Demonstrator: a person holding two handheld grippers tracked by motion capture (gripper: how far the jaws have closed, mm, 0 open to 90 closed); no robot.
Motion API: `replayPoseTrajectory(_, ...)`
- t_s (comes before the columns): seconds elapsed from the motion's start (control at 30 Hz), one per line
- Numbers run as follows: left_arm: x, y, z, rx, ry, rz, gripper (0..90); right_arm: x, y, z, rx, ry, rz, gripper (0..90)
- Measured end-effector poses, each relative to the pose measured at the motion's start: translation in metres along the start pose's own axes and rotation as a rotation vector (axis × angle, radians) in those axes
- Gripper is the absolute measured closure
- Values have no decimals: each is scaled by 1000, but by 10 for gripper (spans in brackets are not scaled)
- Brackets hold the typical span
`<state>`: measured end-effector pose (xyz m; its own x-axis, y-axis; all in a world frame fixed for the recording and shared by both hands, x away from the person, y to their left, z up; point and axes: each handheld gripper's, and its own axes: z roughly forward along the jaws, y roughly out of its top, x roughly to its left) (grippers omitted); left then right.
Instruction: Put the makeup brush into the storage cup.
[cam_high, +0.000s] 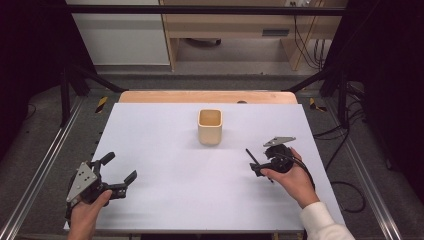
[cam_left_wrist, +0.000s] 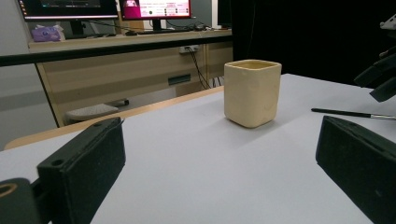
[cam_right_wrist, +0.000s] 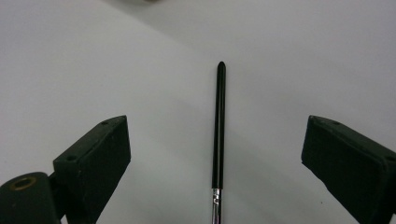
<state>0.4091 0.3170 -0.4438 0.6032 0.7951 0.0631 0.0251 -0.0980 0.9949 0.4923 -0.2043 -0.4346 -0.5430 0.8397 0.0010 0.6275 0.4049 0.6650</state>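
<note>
Right claw (cam_right_wrist: 217, 154) is held spread wide, lowered over a thin black brush (cam_right_wrist: 218, 126) lying flat on the white bench (cam_high: 175, 165), right of centre and near the person's right hand (cam_high: 290, 175). Nothing is pinched yet. The brush is judged light, stiff and slender, prone to rolling or skidding on the smooth sheet; a grip across the black handle just above the metal ferrule (cam_right_wrist: 215, 205) is advised. Left claw (cam_high: 117, 172) rests spread at the near left, empty. The right gripper view gives the handle's alignment between the jaws; the left gripper view adds a cream square cup (cam_left_wrist: 252, 92) standing upright beyond, well apart from the brush.
</note>
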Motion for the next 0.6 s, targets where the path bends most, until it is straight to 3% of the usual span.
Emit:
replayPoseTrajectory(0.3,0,0,0,2,0,-3,10,2,3,2,17,15,9,123)
replayPoseTrajectory(0.33,0,0,0,2,0,-2,10,0,2,4,26,16,-21,128)
replayPoseTrajectory(0.47,-1,0,0,3,-1,-1,10,1,3,5,38,18,2,147)
replayPoseTrajectory(0.6,-1,0,1,2,-2,1,10,0,3,6,27,14,-19,182)
